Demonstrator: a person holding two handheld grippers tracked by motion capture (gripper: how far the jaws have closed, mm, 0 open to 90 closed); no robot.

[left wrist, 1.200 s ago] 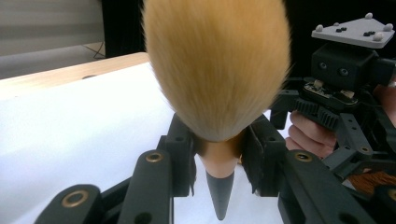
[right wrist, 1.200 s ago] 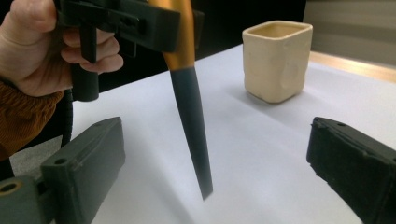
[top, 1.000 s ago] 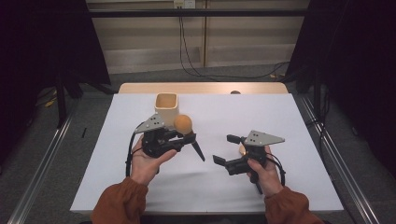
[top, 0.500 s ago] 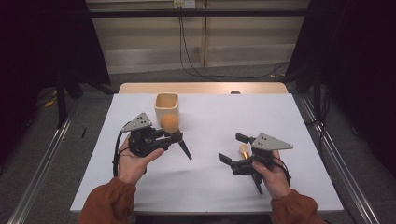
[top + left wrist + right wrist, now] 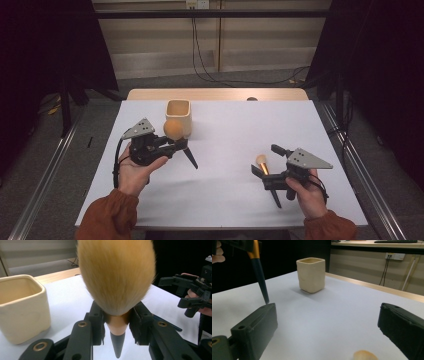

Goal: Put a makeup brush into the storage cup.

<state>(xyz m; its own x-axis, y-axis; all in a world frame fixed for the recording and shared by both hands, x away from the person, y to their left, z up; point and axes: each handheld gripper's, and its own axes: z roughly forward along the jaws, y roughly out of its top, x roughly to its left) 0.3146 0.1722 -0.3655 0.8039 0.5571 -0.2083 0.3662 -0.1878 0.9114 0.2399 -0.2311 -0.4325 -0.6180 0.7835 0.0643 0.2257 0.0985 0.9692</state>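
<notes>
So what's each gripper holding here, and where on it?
Left gripper clamps the large brush at its copper ferrule, below the bristles. Right gripper, jaws just opened, holds nothing.

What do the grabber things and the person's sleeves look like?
Each grabber is black, with two long black jaws and a grey three-cornered plate on top. The left gripper trails a black cable that loops down by the wrist. The right gripper looks just the same. Its jaws end in chunky black blocks with small round holes. The person wears rust-orange sleeves.
</notes>
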